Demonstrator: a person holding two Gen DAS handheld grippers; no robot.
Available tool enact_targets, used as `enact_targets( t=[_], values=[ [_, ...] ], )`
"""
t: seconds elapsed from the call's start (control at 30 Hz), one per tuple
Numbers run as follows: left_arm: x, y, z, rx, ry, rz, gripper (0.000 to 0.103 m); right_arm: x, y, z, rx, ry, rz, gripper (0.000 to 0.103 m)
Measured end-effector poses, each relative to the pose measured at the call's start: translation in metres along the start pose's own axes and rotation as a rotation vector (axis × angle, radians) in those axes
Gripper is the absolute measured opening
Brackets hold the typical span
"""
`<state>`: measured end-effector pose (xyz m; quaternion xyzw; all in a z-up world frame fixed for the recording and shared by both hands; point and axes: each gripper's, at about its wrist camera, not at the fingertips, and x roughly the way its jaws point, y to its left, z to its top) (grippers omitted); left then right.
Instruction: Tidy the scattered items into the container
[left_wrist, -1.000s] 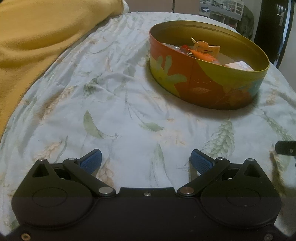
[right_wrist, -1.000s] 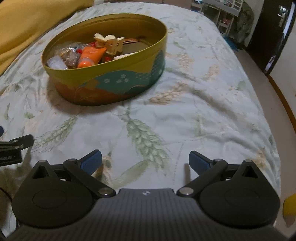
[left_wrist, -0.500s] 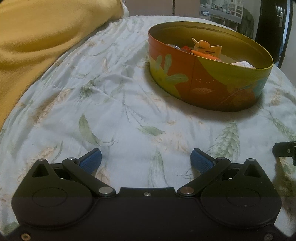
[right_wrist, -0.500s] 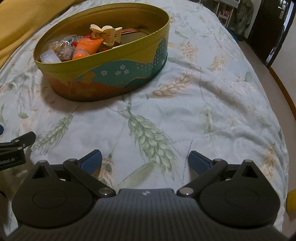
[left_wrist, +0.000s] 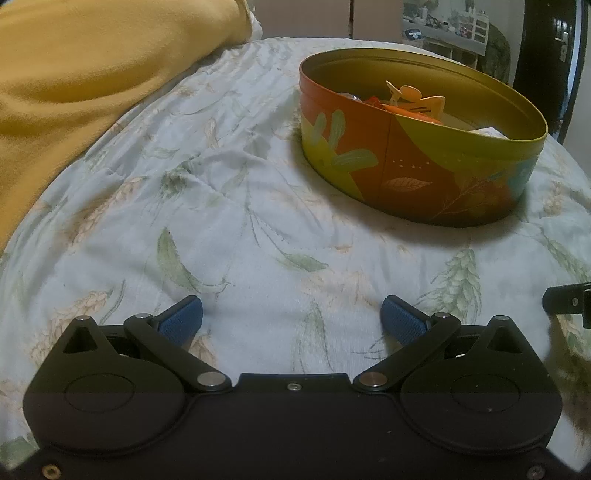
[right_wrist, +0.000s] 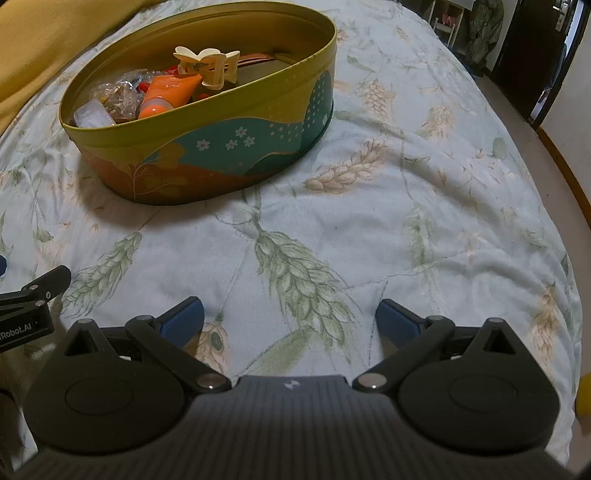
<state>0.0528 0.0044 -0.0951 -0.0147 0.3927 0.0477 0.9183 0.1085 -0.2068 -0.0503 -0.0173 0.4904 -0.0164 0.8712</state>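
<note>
Leaf-printed bedding (right_wrist: 424, 229) carries the oval tin (right_wrist: 229, 147), already holding the hair claw (right_wrist: 207, 64) and orange tube (right_wrist: 168, 94). Left gripper (left_wrist: 291, 319) and right gripper (right_wrist: 290, 317) hover spread and empty, apparently finished.

A pale bedspread (right_wrist: 424, 206) printed with wheat ears covers the bed; a mustard-yellow blanket (left_wrist: 81, 85) is heaped at its far left.

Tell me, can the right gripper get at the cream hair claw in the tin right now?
Probably yes: the right gripper is open and empty, the oval tin has no lid, and the hair claw lies on top.
</note>
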Motion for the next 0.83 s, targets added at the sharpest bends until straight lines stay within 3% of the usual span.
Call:
enact_targets(
  t=[0.4, 0.83],
  values=[
    [-0.0001, 0.0048, 0.0043, -0.057, 0.023, -0.012, 0.103, -0.0003, 0.0013, -0.0003, -0.002, 0.000, -0.001, 0.103],
    [0.0018, -0.0001, -0.0006, -0.035, -0.011, 0.011, 0.103, 0.0000, 0.0029, 0.0003, -0.001, 0.000, -0.001, 0.103]
  ],
)
